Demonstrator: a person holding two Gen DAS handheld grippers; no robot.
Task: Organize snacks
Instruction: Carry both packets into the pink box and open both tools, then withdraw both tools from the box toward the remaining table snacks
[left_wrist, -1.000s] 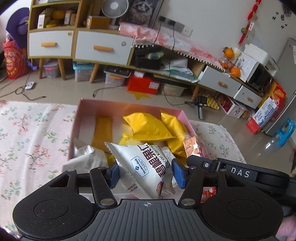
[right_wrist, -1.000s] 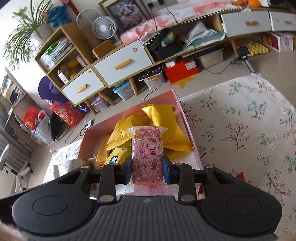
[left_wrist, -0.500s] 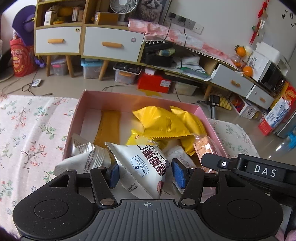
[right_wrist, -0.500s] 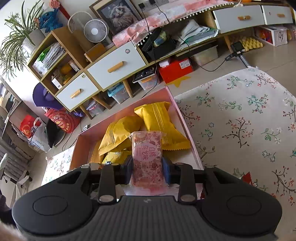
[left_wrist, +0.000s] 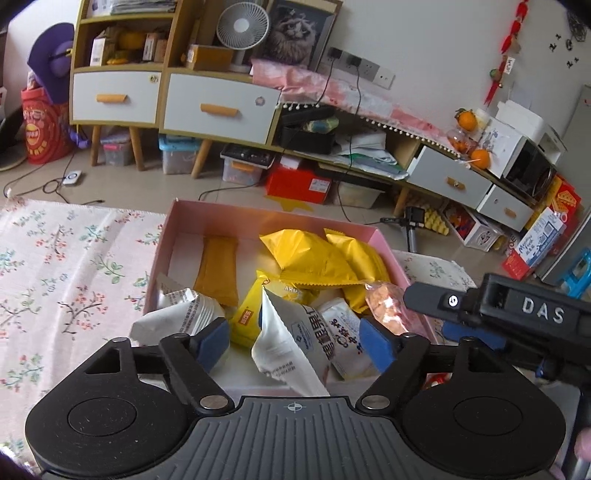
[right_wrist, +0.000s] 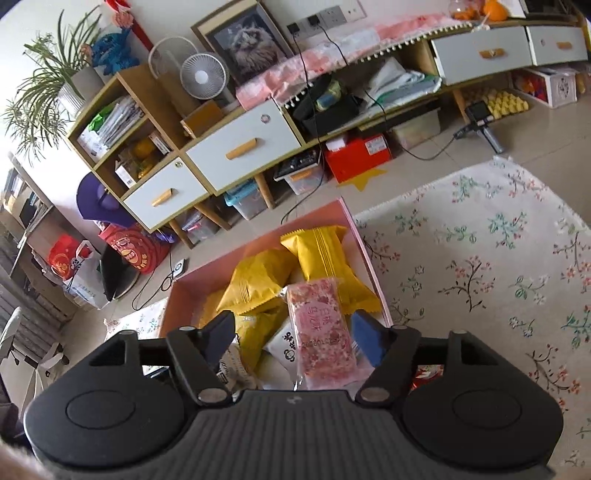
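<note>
- Spreading apart over the near end of the box, the left gripper (left_wrist: 293, 341) has just been opening its jaws; the blue pads (left_wrist: 212, 341) now stand clear of the white triangular foil snack packet with black lettering (left_wrist: 291, 341), which sits between them, tilted on one edge, touching neither pad.
- The right gripper (right_wrist: 291, 338) has just been opening as well; a pink speckled snack bar in a clear wrapper (right_wrist: 321, 328) lies lengthwise between its wide-set fingers, nearer the right-hand pad, and whether it brushes that pad I cannot tell.
- Both snacks are inside the shallow pink cardboard box (left_wrist: 258, 216), at its near end, among a crumpled white packet (left_wrist: 181, 314) on the left and another white packet with a panda print (right_wrist: 286, 349).
- In the left wrist view the black body of the right gripper, marked DAS, reaches in from the right over the box's near right corner.
- Farther in lie a small yellow sachet (left_wrist: 249, 314), two puffy yellow pillow packs (left_wrist: 306, 258) side by side toward the far right, and a flat orange-brown bar (left_wrist: 218, 267) along the left part of the floor.
- The box rests on a pale floral tablecloth (right_wrist: 480, 266).
- Beyond the table stand a wooden cabinet with white drawers (left_wrist: 218, 107), a small white desk fan (left_wrist: 242, 27) and a framed cat picture (right_wrist: 245, 44).
</note>
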